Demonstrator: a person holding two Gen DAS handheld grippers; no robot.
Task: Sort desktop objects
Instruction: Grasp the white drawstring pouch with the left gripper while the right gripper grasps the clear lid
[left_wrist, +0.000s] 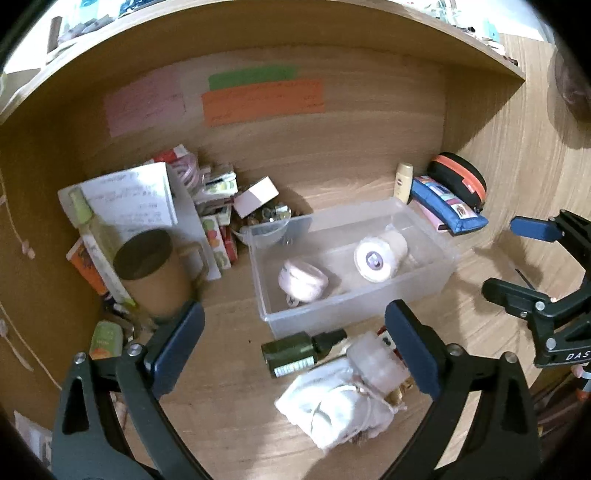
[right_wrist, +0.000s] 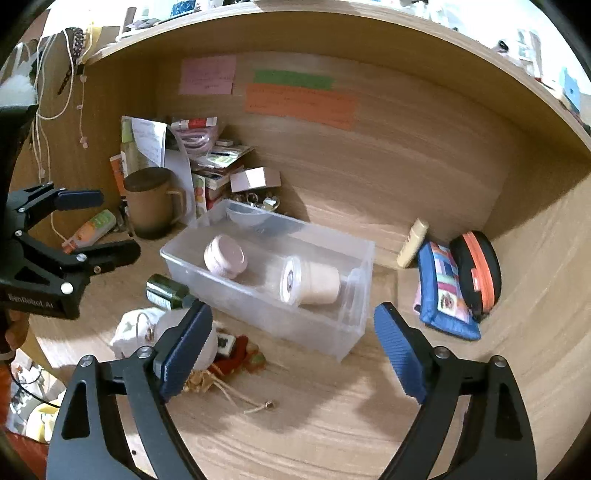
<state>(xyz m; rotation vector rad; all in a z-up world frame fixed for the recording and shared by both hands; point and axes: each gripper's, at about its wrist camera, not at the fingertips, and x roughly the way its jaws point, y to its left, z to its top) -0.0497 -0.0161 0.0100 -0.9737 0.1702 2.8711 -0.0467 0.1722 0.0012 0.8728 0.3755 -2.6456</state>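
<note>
Both claws are spread and pinch nothing: the left gripper (left_wrist: 295, 343) hangs over the desk's front edge, the right gripper (right_wrist: 293, 347) beside it; so I judge this a pause between picks, with two items already sorted. The bin (left_wrist: 424, 284) sits mid-desk; inside lie a pink jar (left_wrist: 303, 282) and a cream jar (left_wrist: 380, 258), apart. Unsorted, just before the bin's front wall: a green bottle (left_wrist: 295, 350) on its side, touching a white pouch (left_wrist: 332, 410); the next move likely calls for lowering onto one of these and closing across its narrow width. The desk (right_wrist: 332, 424) is pale wood, an alcove under a shelf; clutter fills the back-left corner around a mug (right_wrist: 149, 203); pouches lean at the right wall; coloured notes (right_wrist: 299, 103) hang on the back panel.
</note>
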